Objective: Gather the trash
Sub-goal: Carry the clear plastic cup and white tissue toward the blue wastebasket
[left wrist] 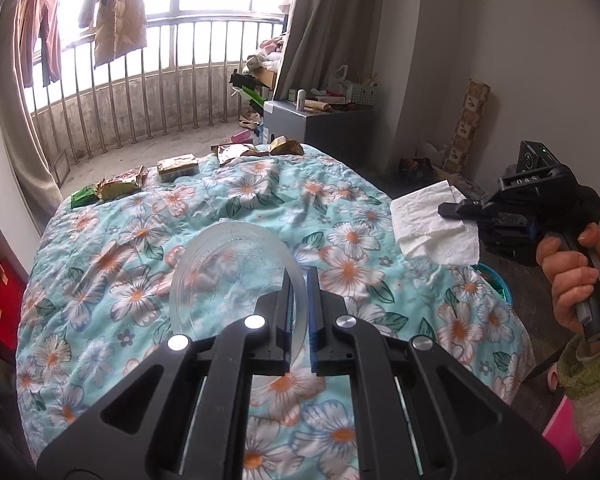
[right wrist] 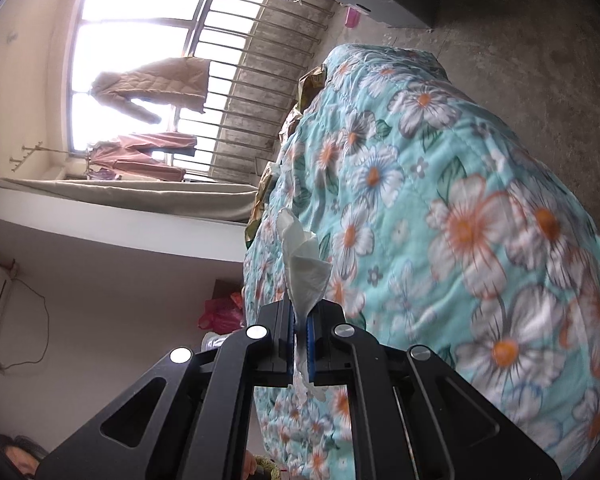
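The left hand-held gripper [left wrist: 299, 280] has its blue-padded fingers pinched on the rim of a clear round glass plate [left wrist: 220, 268], which stands up on edge straight ahead of it, over the teal quilt with white and orange flowers [left wrist: 120, 280]. Off to its right, the right hand-held gripper [left wrist: 446, 210] is clamped on a crumpled white paper tissue [left wrist: 420, 224], holding it in the air beyond the quilt's edge (the person's right hand [left wrist: 572, 280] wraps the handle). From the right wrist view, the tissue [right wrist: 306, 268] sticks straight out between that gripper's [right wrist: 300, 312] closed pads, with the quilt [right wrist: 460, 220] filling the space to its right. Far ahead of the left gripper, along the quilt's far edge, lie a green wrapper [left wrist: 83, 197], a crinkled gold foil wrapper [left wrist: 122, 187], a small gold-printed box [left wrist: 179, 167] and more crumpled brown wrappers [left wrist: 260, 149].
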Tool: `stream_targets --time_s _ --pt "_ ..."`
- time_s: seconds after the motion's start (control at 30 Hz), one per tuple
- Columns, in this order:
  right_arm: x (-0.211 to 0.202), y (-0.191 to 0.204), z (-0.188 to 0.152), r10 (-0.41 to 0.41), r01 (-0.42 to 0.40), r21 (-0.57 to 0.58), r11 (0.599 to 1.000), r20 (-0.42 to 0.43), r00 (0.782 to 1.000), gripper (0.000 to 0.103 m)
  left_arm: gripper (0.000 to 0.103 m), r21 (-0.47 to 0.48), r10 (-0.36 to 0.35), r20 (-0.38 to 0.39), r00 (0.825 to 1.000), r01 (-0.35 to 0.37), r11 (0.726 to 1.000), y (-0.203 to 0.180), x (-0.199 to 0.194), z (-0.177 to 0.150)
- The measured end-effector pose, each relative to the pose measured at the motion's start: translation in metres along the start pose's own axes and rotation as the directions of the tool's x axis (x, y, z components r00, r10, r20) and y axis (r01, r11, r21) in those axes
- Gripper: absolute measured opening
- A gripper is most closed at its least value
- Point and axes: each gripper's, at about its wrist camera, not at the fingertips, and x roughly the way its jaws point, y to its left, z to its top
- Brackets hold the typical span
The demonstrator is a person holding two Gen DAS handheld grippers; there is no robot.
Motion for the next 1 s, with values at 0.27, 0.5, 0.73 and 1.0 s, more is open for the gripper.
stream_targets --time_s 0.27,0.5,0.73,1.0 --pt "-0.031 -0.003 -0.044 0.032 -0.032 0.004 0.999 0.024 0.999 0.005 0.004 0.001 -0.043 0.020 0.999 0.043 0.999 -0.015 -0.021 -0.008" --pt "-0.057 -0.014 -0.080 0.062 -0.064 0.020 0.998 0.065 0.996 0.005 0.004 -0.020 -0.097 0.023 0.995 0.097 0.995 -0.022 -0.036 -0.017" --pt "-0.072 -0.028 -0.097 0.065 -0.070 0.049 0.996 0.101 0.993 0.005 0.004 -0.036 -0.116 0.027 0.993 0.117 0.993 -0.024 -0.042 -0.021" --pt "-0.090 -0.035 -0.106 0.107 -0.114 0.047 0.992 0.125 0.986 0.005 0.004 -0.018 -0.117 0.020 0.993 0.118 0.993 -0.035 -0.047 -0.016"
